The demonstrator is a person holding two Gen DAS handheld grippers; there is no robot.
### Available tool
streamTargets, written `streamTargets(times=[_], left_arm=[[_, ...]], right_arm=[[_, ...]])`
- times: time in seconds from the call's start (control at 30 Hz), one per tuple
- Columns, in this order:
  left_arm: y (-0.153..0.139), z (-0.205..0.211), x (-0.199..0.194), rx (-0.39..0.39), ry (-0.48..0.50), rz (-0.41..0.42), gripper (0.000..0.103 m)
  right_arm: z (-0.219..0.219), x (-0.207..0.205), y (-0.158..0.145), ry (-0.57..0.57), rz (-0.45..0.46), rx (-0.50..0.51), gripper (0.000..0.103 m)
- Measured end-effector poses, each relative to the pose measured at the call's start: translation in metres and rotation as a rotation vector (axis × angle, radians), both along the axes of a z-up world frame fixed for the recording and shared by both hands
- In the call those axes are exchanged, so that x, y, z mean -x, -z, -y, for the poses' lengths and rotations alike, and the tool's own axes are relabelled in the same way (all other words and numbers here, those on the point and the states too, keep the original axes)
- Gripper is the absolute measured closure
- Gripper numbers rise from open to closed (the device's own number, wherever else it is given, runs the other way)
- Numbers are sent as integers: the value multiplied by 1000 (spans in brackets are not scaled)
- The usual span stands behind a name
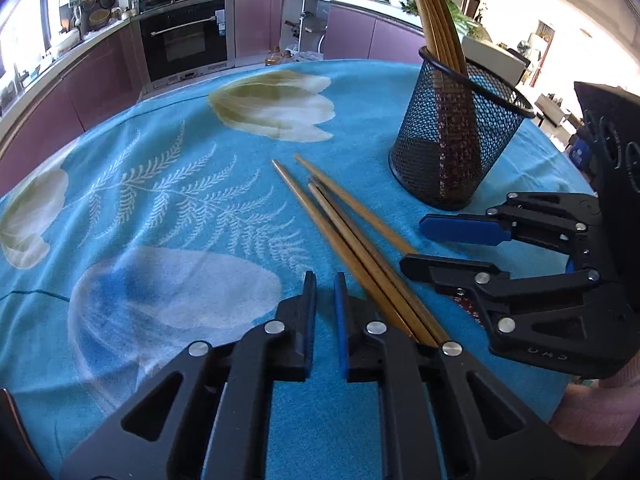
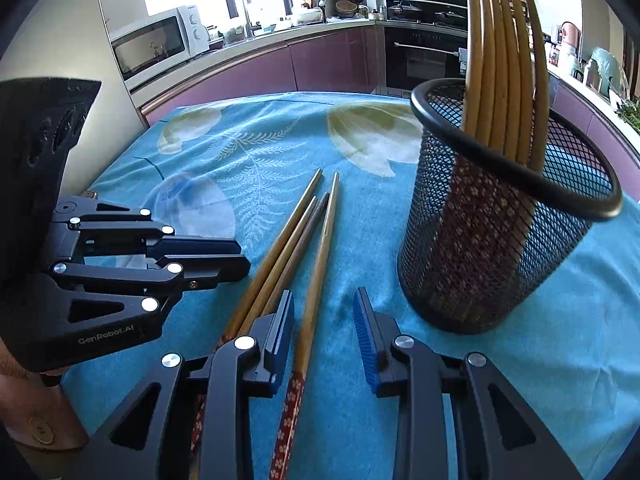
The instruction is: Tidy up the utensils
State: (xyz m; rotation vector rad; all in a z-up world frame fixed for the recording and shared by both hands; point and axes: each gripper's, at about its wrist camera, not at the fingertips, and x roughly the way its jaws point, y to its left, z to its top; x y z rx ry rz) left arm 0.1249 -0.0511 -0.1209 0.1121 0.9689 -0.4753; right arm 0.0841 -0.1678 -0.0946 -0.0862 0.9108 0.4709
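Several bamboo chopsticks with red patterned ends lie loose on the blue floral tablecloth; they also show in the right wrist view. A black mesh cup holds several more chopsticks upright. My right gripper is open, low over the cloth, with one chopstick lying between its jaws. My left gripper is nearly closed with a narrow gap and holds nothing, just left of the loose chopsticks. Each gripper shows in the other's view: the right gripper and the left gripper.
The mesh cup stands right of the loose chopsticks, close to the right gripper. The table's far edge meets purple kitchen cabinets with an oven and a microwave beyond.
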Motion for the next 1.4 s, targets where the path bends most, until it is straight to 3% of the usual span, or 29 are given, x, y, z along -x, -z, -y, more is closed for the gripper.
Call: streamTargets(times=[0.07,0.2,0.5,0.7,0.8,0.9,1.0,1.2,1.4], left_arm=[[-3,-2,1,-1,-9,13,92],[-7,-1,0,38,0,8,77],[0,12,-4,18,19,1,74],[2,5,-4,8,15,-10,85],[3,4,-6,2,15,-13,83],[3,4,-8,-4,11,-12,82],[3,6,-7,-14,-5,-4,85],[-2,1,1,-21,-46,7,95],[-6,-1,16,-5,-17,9,95]], right_arm=[[-2,-2,0,2,3,3,74],[-2,-3,0,4,2,0,74],[0,-3,0,7,-4,-6,78],[0,-3,0,6,-1,3,80],[-1,-3,0,5,3,11,81],[-2,-4,1,6,-4,-6,94],[1,-5,1,16,-12,-27,97],[8,1,-6,18,1,-66,97],[8,10,-10,-30,-3,-81,97]])
